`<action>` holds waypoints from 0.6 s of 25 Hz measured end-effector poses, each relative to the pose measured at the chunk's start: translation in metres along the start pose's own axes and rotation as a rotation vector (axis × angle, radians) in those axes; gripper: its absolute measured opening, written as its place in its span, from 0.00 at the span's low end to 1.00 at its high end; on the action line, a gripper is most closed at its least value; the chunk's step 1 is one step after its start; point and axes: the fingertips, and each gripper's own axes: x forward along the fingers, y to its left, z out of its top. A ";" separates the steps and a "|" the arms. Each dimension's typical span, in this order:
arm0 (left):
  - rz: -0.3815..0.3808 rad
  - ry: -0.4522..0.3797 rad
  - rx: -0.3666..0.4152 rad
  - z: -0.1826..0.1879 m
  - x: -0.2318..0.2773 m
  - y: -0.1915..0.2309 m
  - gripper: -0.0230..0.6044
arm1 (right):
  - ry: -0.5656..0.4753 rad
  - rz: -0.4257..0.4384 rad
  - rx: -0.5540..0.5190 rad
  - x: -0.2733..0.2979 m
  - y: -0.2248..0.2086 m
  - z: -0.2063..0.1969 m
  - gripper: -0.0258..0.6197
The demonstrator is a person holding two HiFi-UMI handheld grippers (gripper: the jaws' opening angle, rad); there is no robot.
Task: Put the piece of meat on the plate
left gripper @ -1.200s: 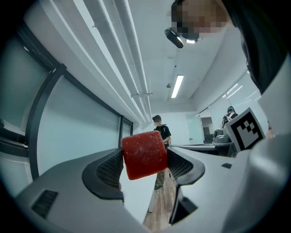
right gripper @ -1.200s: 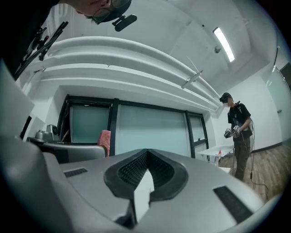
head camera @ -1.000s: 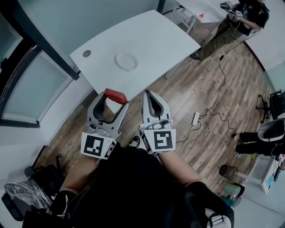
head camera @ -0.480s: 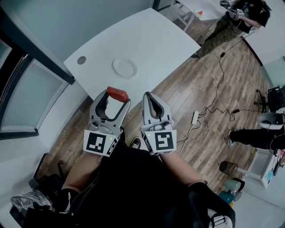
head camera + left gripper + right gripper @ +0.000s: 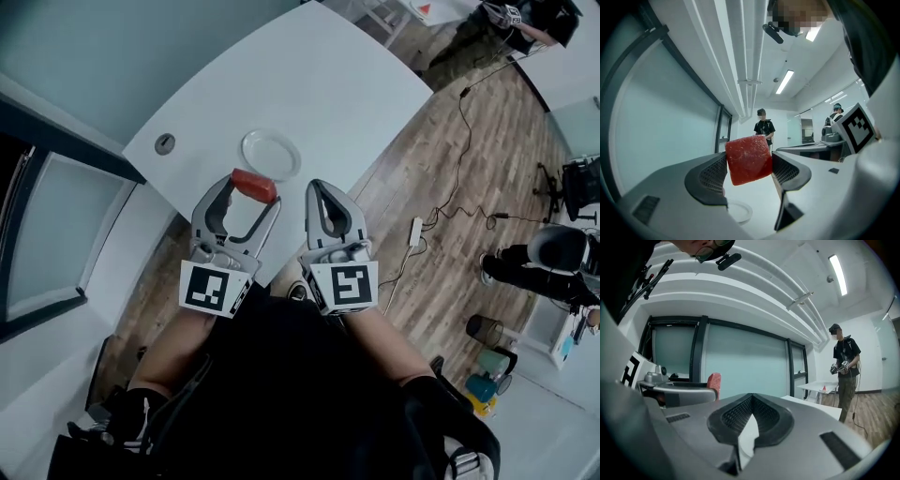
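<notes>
A red block of meat [image 5: 254,185] [image 5: 748,160] is clamped between the tips of my left gripper [image 5: 253,187] [image 5: 749,167], held in the air at the near edge of the white table [image 5: 319,89]. The small white plate [image 5: 269,154] [image 5: 738,212] lies on the table just beyond the meat. My right gripper [image 5: 322,191] [image 5: 751,414] is beside the left one, jaws closed together and holding nothing. In the right gripper view the meat [image 5: 714,380] shows at the left.
A round grey grommet [image 5: 165,143] is set in the table left of the plate. Wooden floor with a black cable [image 5: 457,169] and a power strip [image 5: 414,231] lies to the right. A person [image 5: 843,371] with grippers stands across the room. A glass wall [image 5: 66,230] runs along the left.
Both grippers have come closer to the table. The meat, still held, is now next to the plate's near rim instead of well short of it.
</notes>
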 end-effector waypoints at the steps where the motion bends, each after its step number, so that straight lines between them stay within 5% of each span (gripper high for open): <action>1: -0.008 0.006 -0.003 -0.003 0.003 0.005 0.52 | 0.006 -0.008 -0.001 0.005 0.001 -0.002 0.04; 15: -0.121 0.148 -0.063 -0.062 0.047 0.060 0.52 | 0.162 -0.137 0.052 0.067 -0.020 -0.058 0.04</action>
